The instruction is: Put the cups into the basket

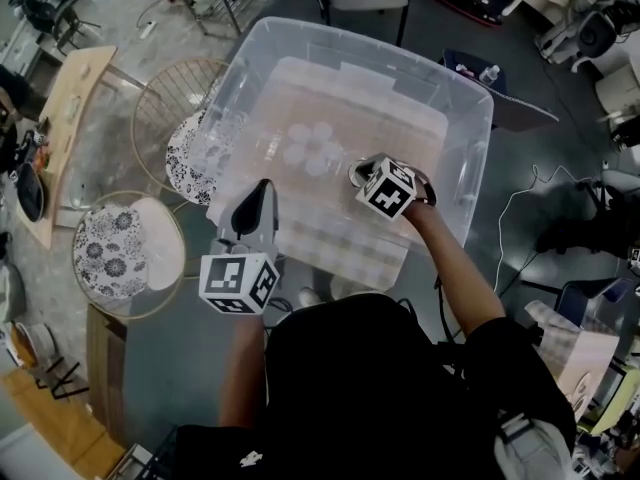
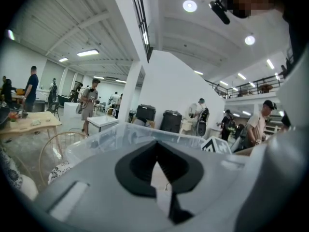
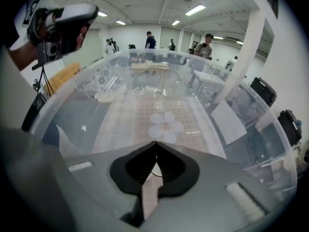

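Head view: left gripper (image 1: pixel 263 188) and right gripper (image 1: pixel 356 174), both closed empty, at a clear bin (image 1: pixel 350 40) on grey floor (image 1: pixel 170 353).

In the head view the marker cube (image 1: pixel 388 188) hides the jaws of the right gripper (image 3: pixel 155 144). The cups (image 1: pixel 310 148) in the clear bin (image 1: pixel 470 118) are only pale, blurred circles; their number cannot be told.
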{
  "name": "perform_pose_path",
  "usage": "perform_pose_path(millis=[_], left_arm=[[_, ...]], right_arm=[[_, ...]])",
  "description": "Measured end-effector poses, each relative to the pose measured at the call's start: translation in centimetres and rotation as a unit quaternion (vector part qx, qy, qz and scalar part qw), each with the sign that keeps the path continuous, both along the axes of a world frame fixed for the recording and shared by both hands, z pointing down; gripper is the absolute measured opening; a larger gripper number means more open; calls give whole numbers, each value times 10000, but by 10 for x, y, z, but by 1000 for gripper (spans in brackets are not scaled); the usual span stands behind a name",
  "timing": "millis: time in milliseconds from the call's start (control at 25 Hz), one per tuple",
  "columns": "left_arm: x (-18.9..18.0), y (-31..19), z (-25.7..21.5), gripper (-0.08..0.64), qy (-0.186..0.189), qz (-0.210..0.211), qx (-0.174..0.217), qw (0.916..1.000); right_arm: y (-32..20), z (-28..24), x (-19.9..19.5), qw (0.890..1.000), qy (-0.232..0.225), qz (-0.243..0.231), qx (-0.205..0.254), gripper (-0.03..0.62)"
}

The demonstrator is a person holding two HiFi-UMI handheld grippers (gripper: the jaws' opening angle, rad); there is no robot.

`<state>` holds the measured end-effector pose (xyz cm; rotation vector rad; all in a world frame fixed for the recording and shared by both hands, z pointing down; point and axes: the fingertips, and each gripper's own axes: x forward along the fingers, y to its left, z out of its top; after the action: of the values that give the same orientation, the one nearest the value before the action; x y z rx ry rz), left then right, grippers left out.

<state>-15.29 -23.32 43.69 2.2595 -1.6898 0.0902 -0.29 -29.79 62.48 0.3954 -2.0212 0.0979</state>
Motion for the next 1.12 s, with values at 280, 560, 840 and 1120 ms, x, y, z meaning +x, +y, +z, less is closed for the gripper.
perform_pose_path(millis=[280, 560, 840, 1120], left_arm=[[6, 13, -9, 5, 18, 121, 104, 9999], [7, 29, -19, 5, 31, 195, 244, 9995], [13, 56, -24, 5, 16, 269, 301, 9992], [8, 82, -28, 5, 27, 252, 361, 9990]], right_arm=[[2, -72, -14, 9927, -959, 455, 578, 3], [20, -129, -27, 9736, -1892, 820, 976, 3], [50, -167, -39, 9551, -2574, 939, 1123, 3], [80, -189, -52, 9423, -2937, 970, 1278, 3]])
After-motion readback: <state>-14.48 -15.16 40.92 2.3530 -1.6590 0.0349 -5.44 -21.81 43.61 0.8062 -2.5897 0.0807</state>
